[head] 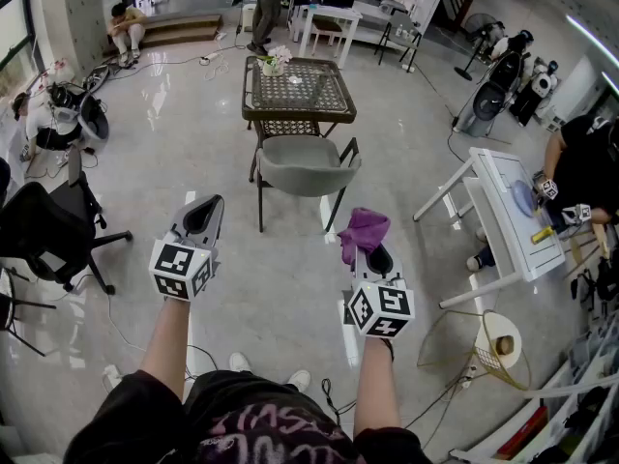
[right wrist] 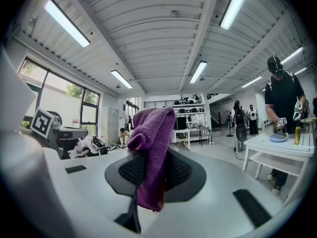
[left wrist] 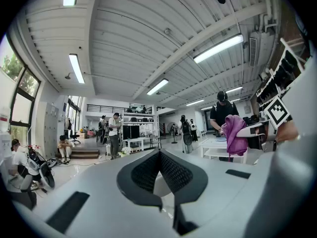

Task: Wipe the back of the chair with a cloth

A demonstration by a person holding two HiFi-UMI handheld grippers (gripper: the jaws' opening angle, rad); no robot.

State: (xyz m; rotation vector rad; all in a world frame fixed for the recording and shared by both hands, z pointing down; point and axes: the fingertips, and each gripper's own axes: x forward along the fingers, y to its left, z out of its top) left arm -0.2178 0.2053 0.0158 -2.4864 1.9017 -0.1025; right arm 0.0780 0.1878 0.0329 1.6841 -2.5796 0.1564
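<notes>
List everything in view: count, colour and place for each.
Chair: one, grey shell on dark legs, centre floor ahead.
Table: one, brown lattice top, just behind the chair.
Flowers: one bunch, pale, on that table's far left corner.
White table: one, right side.
Office chair: one, black, left edge.
Cloth: one, purple, in the right gripper.
Left gripper: grey, jaws together, empty.
Right gripper: grey, jaws shut on the cloth.

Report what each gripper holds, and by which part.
Right gripper: purple terry cloth, pinched around its middle, with a bunched end standing above the jaws. Left gripper: nothing, jaws together.
</notes>
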